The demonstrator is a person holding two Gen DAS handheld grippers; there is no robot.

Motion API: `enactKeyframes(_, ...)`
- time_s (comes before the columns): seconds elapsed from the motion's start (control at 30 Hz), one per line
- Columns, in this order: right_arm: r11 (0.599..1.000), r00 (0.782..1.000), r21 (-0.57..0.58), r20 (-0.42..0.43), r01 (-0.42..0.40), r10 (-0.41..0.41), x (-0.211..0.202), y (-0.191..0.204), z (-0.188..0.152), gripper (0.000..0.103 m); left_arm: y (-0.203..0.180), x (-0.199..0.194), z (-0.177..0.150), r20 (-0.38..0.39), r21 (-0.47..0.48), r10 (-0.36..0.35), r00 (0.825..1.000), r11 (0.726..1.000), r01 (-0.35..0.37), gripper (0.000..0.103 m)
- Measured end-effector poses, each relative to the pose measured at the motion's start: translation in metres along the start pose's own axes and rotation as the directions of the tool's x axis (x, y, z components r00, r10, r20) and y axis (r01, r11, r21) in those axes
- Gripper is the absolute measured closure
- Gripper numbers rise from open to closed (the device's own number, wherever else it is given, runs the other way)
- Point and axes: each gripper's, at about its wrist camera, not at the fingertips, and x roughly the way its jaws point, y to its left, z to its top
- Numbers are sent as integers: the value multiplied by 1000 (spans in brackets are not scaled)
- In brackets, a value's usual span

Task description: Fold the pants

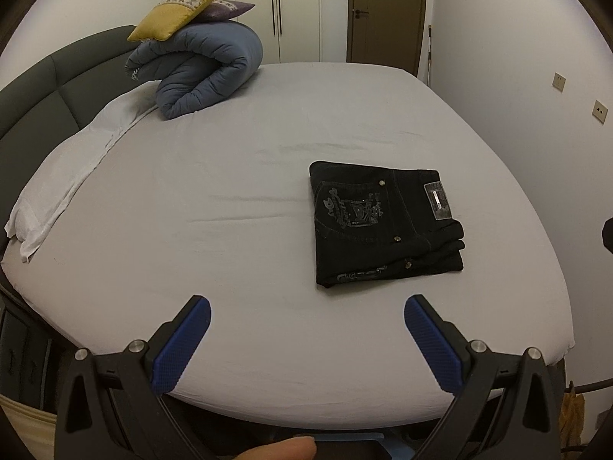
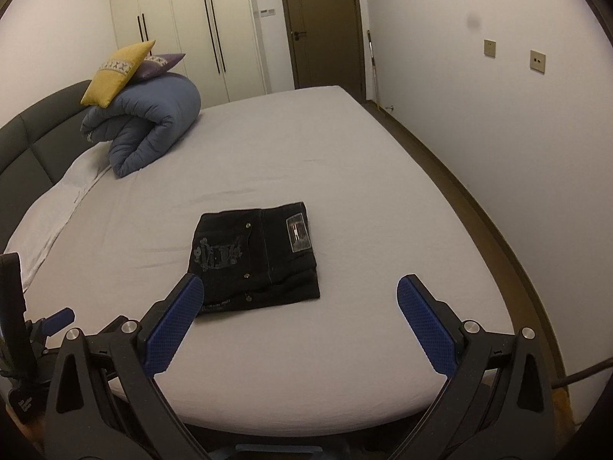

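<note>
Nearest, at six o'clock in the left wrist view, a fingertip (image 1: 285, 447) of the person rests behind the left gripper (image 1: 306, 316), whose blue pads (image 1: 180, 349) are spread wide with nothing between them; the right gripper (image 2: 299, 299) is likewise released and empty, its left pad crossing the near corner of the garment in the picture, though I cannot tell whether it touches; both hang over the near edge of the bed (image 1: 230, 268). Further out, the black pants (image 2: 254, 255) lie flat on the grey sheet as a compact, squarish packet, at about two o'clock from the left gripper and at eleven o'clock from the right one, with the embroidered back pocket and the waistband label facing up; layered edges show along the side nearest the wall. Judging from that, the folding looks essentially done, so the step in hand is a release and retreat; to do it well, keep the jaws wide and draw both grippers straight back, clear of the stack, so that no pad drags the top layer; if anything needs tidying, it is the stepped edges at the near right corner, pressed lightly rather than pinched. Beyond, at ten o'clock, a rolled blue duvet (image 1: 203, 73) carries a yellow cushion (image 1: 180, 9) near the dark headboard (image 1: 34, 88); farthest off stand the wardrobe (image 2: 191, 30) and a brown door (image 2: 322, 23).
</note>
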Motion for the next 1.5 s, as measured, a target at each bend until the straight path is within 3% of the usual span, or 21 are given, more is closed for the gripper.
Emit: enactKeyframes(1.5,999,999,-8,-27,-32,32,15,32,3,0,-6,7,-5,-24,-12,-19,1000,1000,18,0)
